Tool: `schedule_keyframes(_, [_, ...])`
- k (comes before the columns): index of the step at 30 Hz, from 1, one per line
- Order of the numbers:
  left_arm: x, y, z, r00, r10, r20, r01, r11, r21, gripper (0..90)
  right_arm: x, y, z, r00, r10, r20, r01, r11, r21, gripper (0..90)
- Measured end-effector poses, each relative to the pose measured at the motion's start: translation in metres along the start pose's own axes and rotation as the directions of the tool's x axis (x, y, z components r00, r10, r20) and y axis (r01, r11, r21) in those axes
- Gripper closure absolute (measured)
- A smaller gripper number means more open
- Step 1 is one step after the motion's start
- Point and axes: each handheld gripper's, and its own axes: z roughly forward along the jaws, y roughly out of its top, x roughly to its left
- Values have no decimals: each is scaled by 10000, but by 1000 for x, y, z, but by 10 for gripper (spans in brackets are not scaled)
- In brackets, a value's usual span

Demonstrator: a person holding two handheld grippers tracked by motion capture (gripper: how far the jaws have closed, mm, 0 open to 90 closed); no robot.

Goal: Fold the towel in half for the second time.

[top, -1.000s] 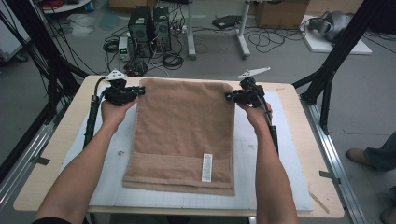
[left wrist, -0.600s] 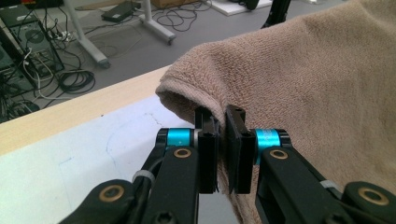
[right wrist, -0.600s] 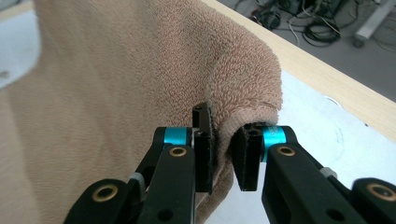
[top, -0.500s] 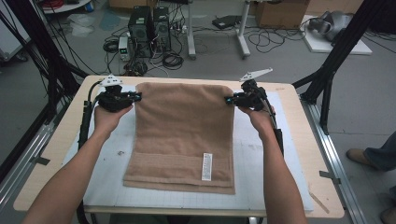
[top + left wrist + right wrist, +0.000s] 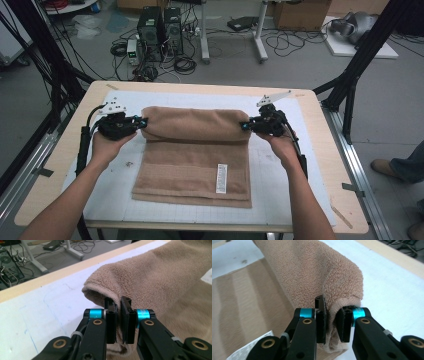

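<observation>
Tan terry towel (image 5: 194, 152) lying on a white gridded mat (image 5: 280, 200) covering the wooden tabletop (image 5: 50, 185), far end lifted and curled back toward the person into a thick fold (image 5: 192, 124). Fold's long axis running left to right across the tabletop; flat part stretching from it toward the person, white label (image 5: 221, 178) facing up near the near edge. Left gripper (image 5: 141, 122) holding the fold's left end, right gripper (image 5: 245, 126) holding its right end, both pointing inward at each other along that axis. Left hand (image 5: 107, 145) and right hand (image 5: 280, 145) wrapping the grippers from behind, forearms coming in over the mat on either side of the towel. Seen from the left gripper view, jaws pressing nearly together on the towel's hemmed edge (image 5: 110, 296), open mouth of the fold showing just left of them. Seen from the right gripper view, jaws pinching a bunched thickness of cloth (image 5: 332, 315), fold rising above them. Beyond the far edge, tangled cables (image 5: 185, 62), a black computer tower (image 5: 150, 30) and white stand legs (image 5: 205, 45) cluttering the floor. Black frame struts (image 5: 360, 65) crowding both far corners. A shoe (image 5: 385, 167) resting on the floor at right.
</observation>
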Motion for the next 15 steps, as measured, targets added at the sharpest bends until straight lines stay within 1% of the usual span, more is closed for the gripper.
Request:
schedule_keyframes(2, [-5, -6, -4, 9999, 88, 93, -89, 9999, 111, 839, 5, -8, 0, 9998, 42, -191, -42, 10000, -2, 806])
schedule_keyframes(4, [-10, -14, -8, 9997, 147, 173, -149, 9998, 118, 839, 10, -16, 1, 9996, -44, -276, 50, 9997, 231, 806])
schedule_keyframes(6, [-14, -21, -10, 9994, 219, 261, -225, 9995, 228, 839, 17, -25, 3, 9994, -60, -354, 69, 9997, 251, 806])
schedule_keyframes(8, [-18, -30, -12, 9990, 280, 335, -295, 9986, 450, 839, 21, -33, 6, 9990, -72, -443, 88, 9993, 370, 806])
schedule_keyframes(10, [-21, -38, -13, 9988, 234, 440, -258, 9981, 556, 838, 25, -41, 10, 9983, 27, -582, -1, 9990, 449, 806])
schedule_keyframes(12, [-24, -48, -14, 9983, 309, 503, -348, 9964, 774, 837, 29, -51, 14, 9977, 97, -677, -58, 9983, 579, 806])
schedule_keyframes(13, [-26, -52, -14, 9982, 256, 541, -301, 9961, 834, 836, 31, -55, 17, 9975, 93, -704, -48, 9979, 643, 806])
schedule_keyframes(15, [-29, -60, -14, 9976, 342, 604, -406, 9934, 1073, 835, 34, -63, 22, 9971, 128, -750, -70, 9970, 768, 805])
